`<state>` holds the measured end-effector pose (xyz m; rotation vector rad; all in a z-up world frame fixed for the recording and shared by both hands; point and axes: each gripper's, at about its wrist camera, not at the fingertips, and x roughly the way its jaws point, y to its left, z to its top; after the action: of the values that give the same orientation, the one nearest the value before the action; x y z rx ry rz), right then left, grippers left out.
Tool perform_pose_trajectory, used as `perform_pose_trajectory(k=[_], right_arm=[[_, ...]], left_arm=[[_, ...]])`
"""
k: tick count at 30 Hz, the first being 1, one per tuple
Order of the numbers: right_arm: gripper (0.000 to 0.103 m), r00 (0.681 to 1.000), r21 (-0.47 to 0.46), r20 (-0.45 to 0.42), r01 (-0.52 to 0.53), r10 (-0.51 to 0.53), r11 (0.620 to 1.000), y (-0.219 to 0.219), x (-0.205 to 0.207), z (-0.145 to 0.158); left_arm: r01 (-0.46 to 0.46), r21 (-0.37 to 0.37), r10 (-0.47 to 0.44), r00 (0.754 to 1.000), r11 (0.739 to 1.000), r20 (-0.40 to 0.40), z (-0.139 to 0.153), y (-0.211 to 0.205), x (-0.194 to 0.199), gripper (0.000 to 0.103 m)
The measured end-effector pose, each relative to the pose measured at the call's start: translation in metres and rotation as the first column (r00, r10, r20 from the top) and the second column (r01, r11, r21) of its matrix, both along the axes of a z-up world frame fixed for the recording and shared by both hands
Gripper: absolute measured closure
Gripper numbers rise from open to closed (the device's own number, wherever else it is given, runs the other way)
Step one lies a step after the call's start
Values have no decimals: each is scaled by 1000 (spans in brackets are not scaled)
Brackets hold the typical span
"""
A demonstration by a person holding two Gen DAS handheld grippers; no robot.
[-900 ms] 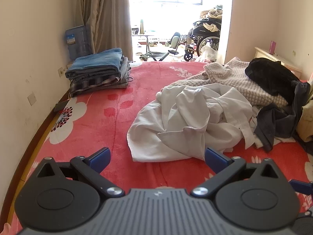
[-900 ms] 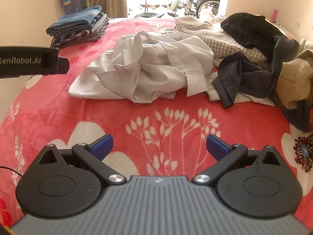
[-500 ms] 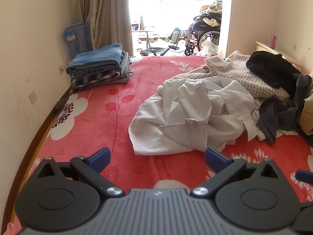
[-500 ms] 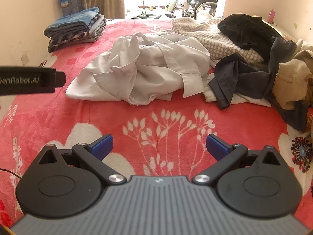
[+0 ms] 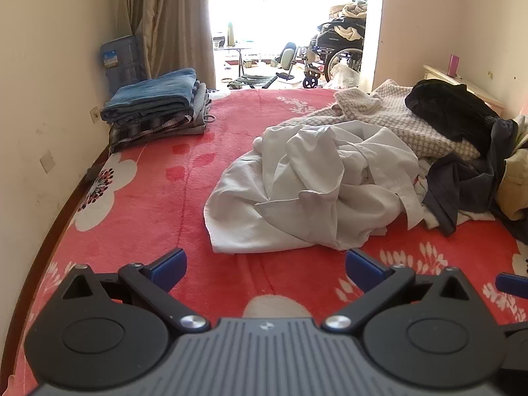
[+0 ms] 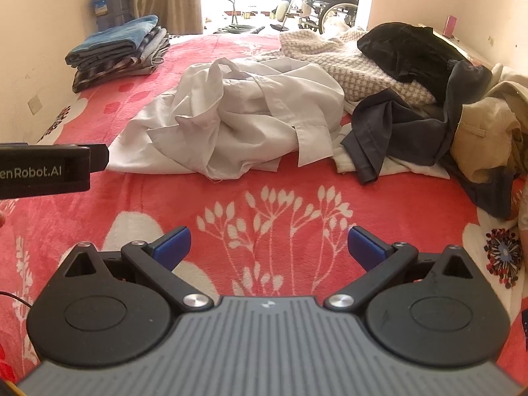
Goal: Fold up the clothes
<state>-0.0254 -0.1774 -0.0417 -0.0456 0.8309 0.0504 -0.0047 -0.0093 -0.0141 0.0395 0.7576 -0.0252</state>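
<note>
1. Left gripper point(image 5: 265, 260): fingers spread wide, nothing btwn them, only red blanket point(image 5: 148, 204) under the gap. Released, no grip.
2. Right gripper point(image 6: 269, 244): same, fingers wide apart & empty, over the white flower print on the blanket. Left gripper's side shows at the left edge of the right view.
3. Just ahead of the left fingers: crumpled white shirt point(image 5: 313, 191), its near hem just beyond the fingertips, not touching. From the right fingers it sits further ahead, slightly left; a cuff hangs toward the right side.
4. Right of the shirt, beyond the right fingers: dark grey garment point(image 6: 396, 125), touching or overlapping the shirt's edge; can't tell which lies on top.
5. Further: checked knit point(image 5: 406, 122) w/ a black garment point(image 5: 452, 112) on it, beige piece at far right.
6. Far left of the fingers, by the wall: stack of folded clothes point(image 5: 155, 105), well apart from the loose pile. So some folding looks done, shirt prob next.
7. Risks: shirt is bunched in many layers, so a pinch could take two layers & it won't spread flat. Grey garment may drag along if the sleeve side is pulled. Plush blanket could get caught w/ the hem if fingers go in too low.
8. Vs earlier frames: both grippers as wide & empty as then. In the left view the shirt's hem now sits a little higher above the fingertips, more blanket showing; clothes themselves unmoved.
</note>
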Motion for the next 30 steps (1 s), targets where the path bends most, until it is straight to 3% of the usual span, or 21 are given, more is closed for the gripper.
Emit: perform_pose_trajectory(k=[30], right_arm=[[1,1000,5,-5,11,-11,1000,-4,-1,-1]], left_arm=[[-1,-6,1,1000,1000,-17,-2,-2,4,0]])
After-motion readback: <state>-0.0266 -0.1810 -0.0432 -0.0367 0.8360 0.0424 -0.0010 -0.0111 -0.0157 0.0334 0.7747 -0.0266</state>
